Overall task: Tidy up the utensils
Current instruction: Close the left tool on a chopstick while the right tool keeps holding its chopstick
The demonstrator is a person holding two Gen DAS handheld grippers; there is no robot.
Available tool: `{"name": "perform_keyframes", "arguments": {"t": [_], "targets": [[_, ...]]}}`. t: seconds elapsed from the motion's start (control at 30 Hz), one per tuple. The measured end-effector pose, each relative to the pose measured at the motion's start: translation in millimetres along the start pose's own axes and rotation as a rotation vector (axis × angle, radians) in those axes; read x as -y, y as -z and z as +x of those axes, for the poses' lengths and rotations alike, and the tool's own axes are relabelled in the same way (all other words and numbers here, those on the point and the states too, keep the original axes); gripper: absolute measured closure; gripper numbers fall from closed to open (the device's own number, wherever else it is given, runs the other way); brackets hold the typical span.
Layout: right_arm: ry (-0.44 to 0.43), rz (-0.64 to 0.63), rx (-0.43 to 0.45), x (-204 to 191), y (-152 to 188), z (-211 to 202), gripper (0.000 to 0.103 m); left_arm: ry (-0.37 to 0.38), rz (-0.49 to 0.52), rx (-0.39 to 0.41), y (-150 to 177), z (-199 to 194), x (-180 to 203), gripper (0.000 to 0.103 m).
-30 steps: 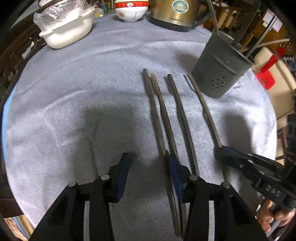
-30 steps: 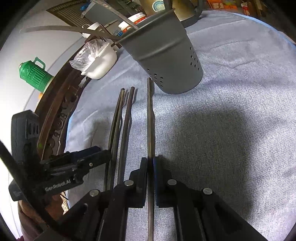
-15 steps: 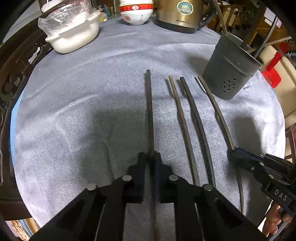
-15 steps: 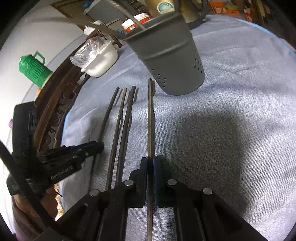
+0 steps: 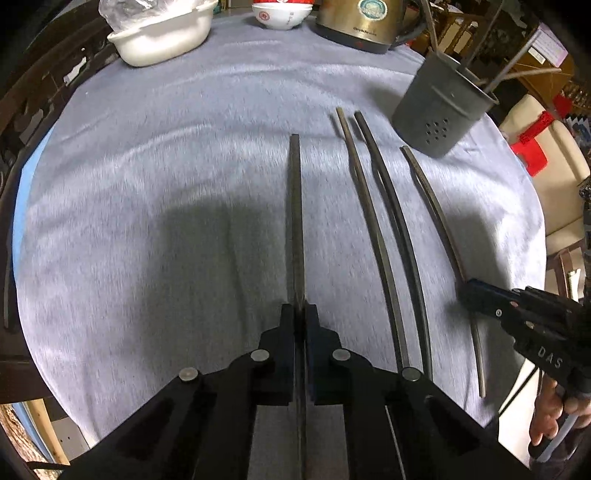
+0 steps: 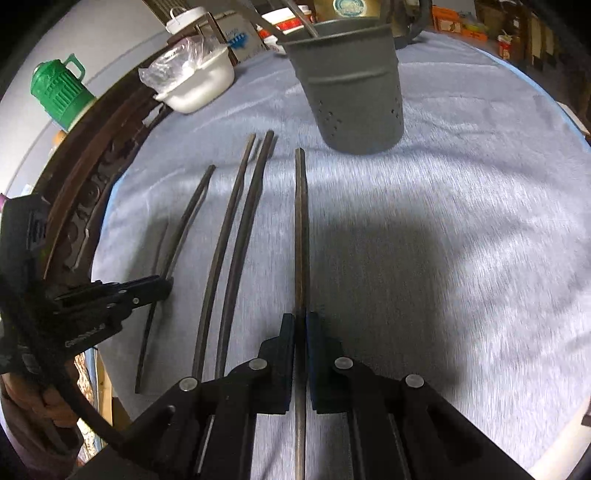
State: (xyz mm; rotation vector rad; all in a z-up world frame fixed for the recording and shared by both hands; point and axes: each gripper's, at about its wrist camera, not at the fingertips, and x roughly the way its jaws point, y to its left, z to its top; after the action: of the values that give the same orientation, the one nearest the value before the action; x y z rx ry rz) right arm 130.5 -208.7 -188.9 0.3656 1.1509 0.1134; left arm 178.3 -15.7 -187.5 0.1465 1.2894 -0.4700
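Dark chopsticks lie on the grey tablecloth [image 5: 166, 177]. My left gripper [image 5: 300, 314] is shut on one chopstick [image 5: 294, 206], held just above the cloth; its shadow lies beneath. My right gripper [image 6: 300, 321] is shut on another chopstick [image 6: 301, 229], pointing at the grey perforated utensil holder [image 6: 351, 85]. Two more chopsticks [image 5: 384, 221] lie side by side between the held ones, also seen in the right wrist view [image 6: 232, 236]. The holder [image 5: 441, 107] stands far right in the left wrist view with several utensils in it. The right gripper [image 5: 517, 317] shows there too, the left one [image 6: 110, 299] in the right wrist view.
A white dish with plastic wrap [image 5: 162, 33], a red-and-white bowl [image 5: 282, 14] and a gold kettle [image 5: 365, 22] stand along the far table edge. A green jug [image 6: 59, 88] is beyond the dark carved table rim [image 6: 85, 177]. A chair with red items [image 5: 535, 147] stands right.
My left gripper moved over the leftmost chopstick, shut on it and lifted it off the cloth. My right gripper, still shut on its chopstick, raised it and swung toward the holder.
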Motion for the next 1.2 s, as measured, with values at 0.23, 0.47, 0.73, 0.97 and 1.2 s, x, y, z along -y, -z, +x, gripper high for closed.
{"name": "perform_keyframes", "arguments": {"t": [0.23, 0.47, 0.73, 0.97, 1.2], "targets": [[-0.029, 0.073, -0.008, 13, -17, 3, 0.088, 0.008, -0.031, -0.003, -31, 5, -13, 0.078], [0.016, 0.079, 0.054, 13, -54, 14, 0.079, -0.019, -0.055, 0.009, -77, 19, -17, 0.072], [0.081, 0.055, 0.098, 1, -79, 27, 0.078, -0.037, -0.065, 0.025, -114, 42, -13, 0.068], [0.105, 0.034, 0.101, 2, -71, 26, 0.092, -0.080, -0.055, 0.046, -119, 43, -21, 0.094], [0.067, 0.056, 0.062, 8, -42, 14, 0.093, -0.045, 0.013, 0.048, -82, 31, -31, 0.096]]}}
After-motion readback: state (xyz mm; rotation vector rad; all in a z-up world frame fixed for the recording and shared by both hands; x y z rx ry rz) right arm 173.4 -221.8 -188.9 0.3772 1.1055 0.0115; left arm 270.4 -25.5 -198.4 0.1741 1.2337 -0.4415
